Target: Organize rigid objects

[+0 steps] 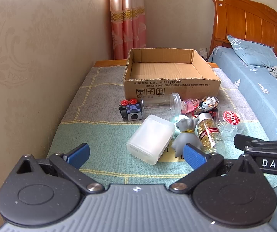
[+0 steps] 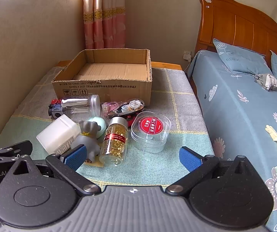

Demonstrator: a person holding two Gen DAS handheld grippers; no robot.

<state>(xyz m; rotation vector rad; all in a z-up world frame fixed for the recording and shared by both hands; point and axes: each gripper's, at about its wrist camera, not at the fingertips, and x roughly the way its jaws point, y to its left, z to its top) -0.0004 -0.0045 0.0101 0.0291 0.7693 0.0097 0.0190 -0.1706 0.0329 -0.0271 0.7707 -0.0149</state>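
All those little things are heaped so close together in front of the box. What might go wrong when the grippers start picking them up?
Three possible risks:
1. The gold-capsule bottle lies on its side touching the grey figurine; grabbing either may nudge the other.
2. The clear empty jar, also lying down, might roll.
3. The frosted white plastic box looks broad, so the open left gripper may slip on it.

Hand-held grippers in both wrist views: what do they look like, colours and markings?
Both match: the left hand-held gripper and right hand-held gripper have speckled black linkage arms with silver pivot screws, textured blue finger pads, and a ribbed grey body. White lettering marks their sides.
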